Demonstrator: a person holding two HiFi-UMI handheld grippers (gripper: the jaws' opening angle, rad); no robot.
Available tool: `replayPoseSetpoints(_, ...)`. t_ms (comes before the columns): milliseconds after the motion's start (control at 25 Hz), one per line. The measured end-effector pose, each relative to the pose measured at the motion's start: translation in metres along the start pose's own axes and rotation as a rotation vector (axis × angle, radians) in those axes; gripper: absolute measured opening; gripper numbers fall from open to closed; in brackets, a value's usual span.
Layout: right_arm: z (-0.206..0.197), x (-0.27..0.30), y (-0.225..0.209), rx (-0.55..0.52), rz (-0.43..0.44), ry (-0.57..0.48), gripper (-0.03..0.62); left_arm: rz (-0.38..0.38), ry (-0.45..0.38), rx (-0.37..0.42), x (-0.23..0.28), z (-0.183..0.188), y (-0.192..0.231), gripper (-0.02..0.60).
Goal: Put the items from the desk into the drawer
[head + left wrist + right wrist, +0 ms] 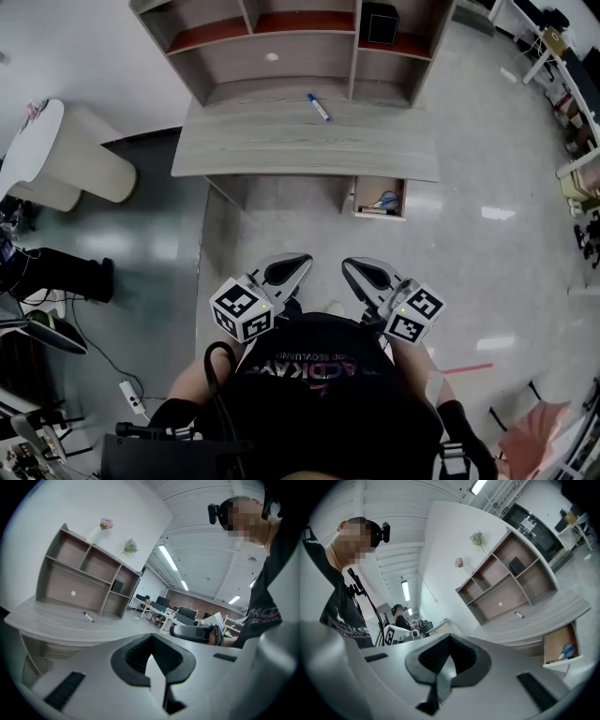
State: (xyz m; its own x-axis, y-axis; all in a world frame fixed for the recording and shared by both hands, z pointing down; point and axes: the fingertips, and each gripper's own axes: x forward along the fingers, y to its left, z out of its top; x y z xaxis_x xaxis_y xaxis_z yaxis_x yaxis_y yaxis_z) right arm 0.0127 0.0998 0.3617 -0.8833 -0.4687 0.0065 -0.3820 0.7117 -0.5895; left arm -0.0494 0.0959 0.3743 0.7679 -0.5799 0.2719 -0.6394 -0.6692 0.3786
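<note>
A blue marker (319,107) lies on the grey wooden desk (281,150), in front of the hutch shelves; the same marker (88,616) (519,615) shows small in both gripper views. Under the desk's right end a drawer (380,199) stands pulled out, with a blue-handled item (384,201) (567,651) inside. My left gripper (296,262) and right gripper (356,267) are held side by side close to the person's chest, well short of the desk. Each one is shut with nothing between its pads (140,656) (440,656).
A black box (379,22) sits in a hutch cubby. A white rounded table (56,150) stands at the left. Cables and a power strip (131,398) lie on the floor at the lower left. Other furniture lines the right edge (572,112).
</note>
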Motion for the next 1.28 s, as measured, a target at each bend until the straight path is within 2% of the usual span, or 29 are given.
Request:
replayPoseSetpoints(200,0.007,0.032,-0.002,-0.009,-0.024,-0.008,0.017,0.010,0.007,0.086,-0.009,0.012,0.028,0.011)
replayPoseSetpoints(600,0.013,0.080,-0.018,-0.018,-0.121,-0.004,0.017,-0.036,-0.009,0.051,-0.023,0.028,0.080,0.011)
replayPoseSetpoints(840,0.026,0.109,-0.027,-0.062,-0.170,-0.027,0.017,-0.057,0.002,0.086,-0.040,0.035,0.103,0.011)
replayPoseSetpoints(1280,0.054,0.141,-0.095,-0.195,-0.351,0.002,0.020,-0.082,-0.015,0.118,-0.062,0.045,0.128,0.011)
